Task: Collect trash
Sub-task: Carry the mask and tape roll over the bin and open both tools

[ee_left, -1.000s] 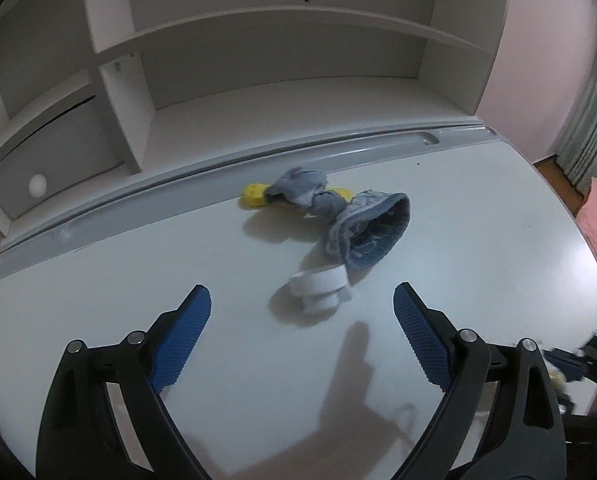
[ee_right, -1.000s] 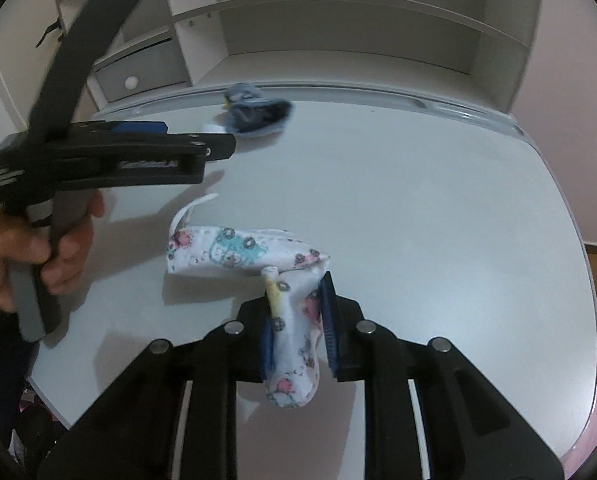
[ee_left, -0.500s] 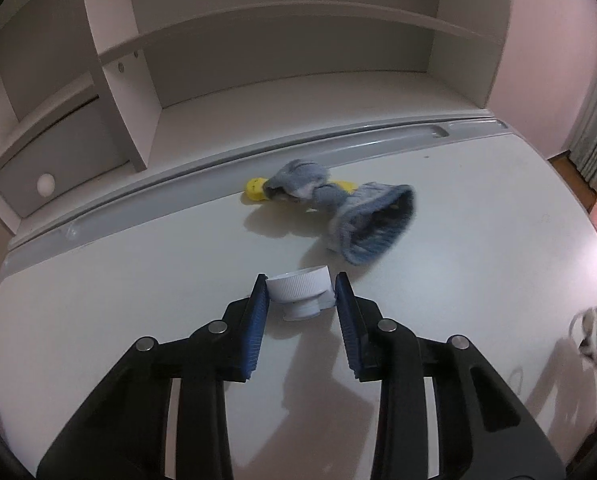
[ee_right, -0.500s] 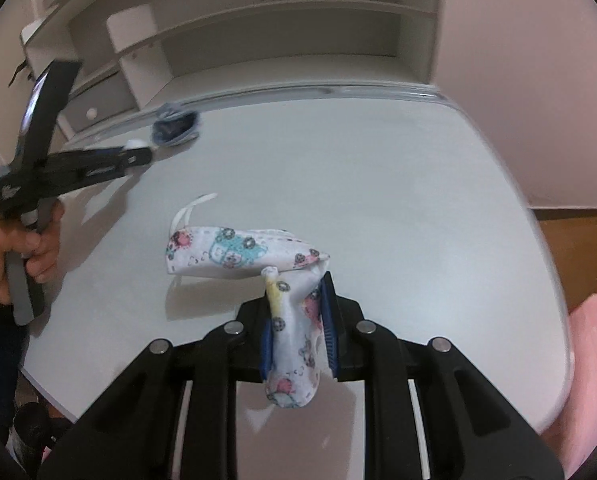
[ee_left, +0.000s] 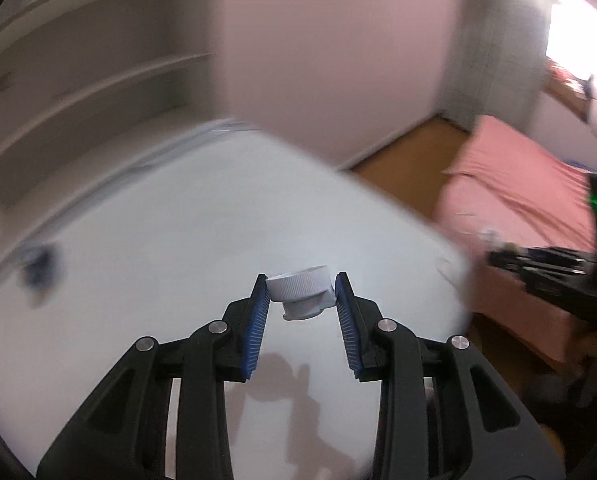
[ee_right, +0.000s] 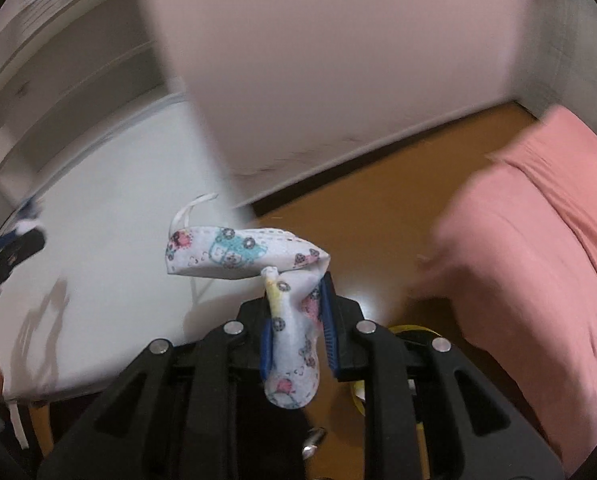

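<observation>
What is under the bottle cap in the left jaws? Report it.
Under the bottle cap sits its own short white neck piece, then open air and the white tabletop carrying its shadow. The cap's hollow underside is hidden.

We are finding no readable text, no labels, brands, numbers or signs, we are seeing only cartoon prints on the crumpled face mask (ee_right: 234,252), everything else blurring
</observation>
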`<control>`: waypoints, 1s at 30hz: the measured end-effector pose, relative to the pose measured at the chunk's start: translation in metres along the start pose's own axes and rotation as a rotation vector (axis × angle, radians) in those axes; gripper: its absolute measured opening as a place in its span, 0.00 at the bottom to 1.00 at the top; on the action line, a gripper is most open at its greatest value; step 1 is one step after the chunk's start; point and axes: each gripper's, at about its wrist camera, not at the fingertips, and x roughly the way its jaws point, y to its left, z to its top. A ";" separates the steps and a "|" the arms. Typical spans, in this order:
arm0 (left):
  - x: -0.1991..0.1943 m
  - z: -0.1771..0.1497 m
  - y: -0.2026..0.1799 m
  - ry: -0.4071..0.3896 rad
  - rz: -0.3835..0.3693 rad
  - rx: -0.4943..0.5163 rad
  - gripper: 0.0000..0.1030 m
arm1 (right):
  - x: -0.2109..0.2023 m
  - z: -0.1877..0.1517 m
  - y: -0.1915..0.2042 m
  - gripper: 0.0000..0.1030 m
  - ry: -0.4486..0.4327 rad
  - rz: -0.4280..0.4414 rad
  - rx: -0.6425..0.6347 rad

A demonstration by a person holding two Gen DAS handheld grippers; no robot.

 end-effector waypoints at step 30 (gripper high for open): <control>0.261 -0.095 -0.259 0.339 -0.295 0.217 0.32 | 0.140 -0.129 -0.225 0.20 0.466 -0.113 0.454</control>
